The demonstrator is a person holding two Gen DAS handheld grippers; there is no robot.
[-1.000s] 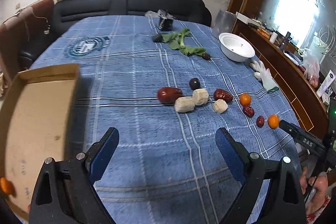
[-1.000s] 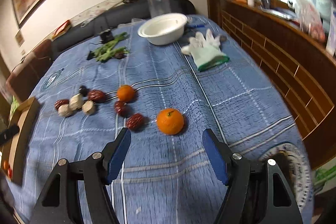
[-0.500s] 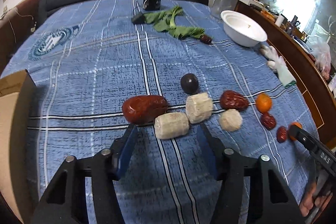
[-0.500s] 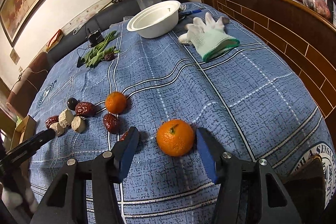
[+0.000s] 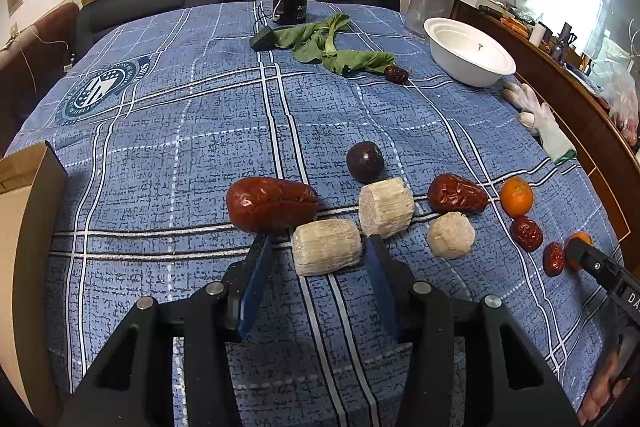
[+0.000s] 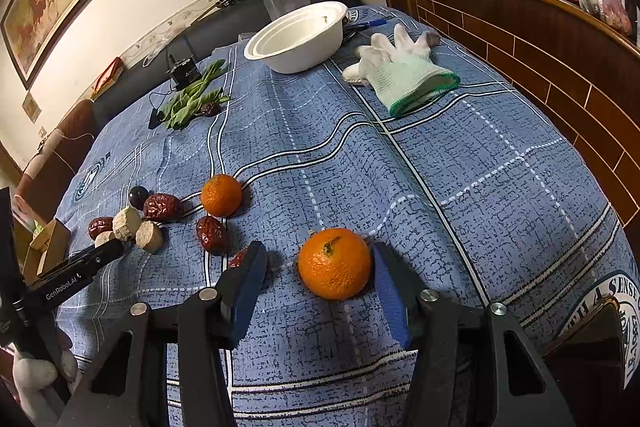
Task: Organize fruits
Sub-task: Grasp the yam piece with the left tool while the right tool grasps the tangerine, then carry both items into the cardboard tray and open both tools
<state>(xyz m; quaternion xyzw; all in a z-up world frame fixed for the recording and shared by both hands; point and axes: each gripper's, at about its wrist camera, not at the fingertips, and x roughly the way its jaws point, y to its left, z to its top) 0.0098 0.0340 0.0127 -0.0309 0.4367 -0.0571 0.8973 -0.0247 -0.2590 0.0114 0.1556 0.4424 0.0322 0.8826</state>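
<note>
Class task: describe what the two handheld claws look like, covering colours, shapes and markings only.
Both the left claw and right claw have black angular frames with triangular cut-outs, silver round bolts and flat blue finger pads. The left claw's side reads "GenRobot.AI" in white lettering.

We see each matte black two-finger gripper, left (image 5: 316, 255) and right (image 6: 320, 259), carrying flat blue pads and round silver screws. The left one's side reads "GenRobot.AI" in white; a pale glove (image 6: 30, 381), perhaps, covers its hand.
</note>
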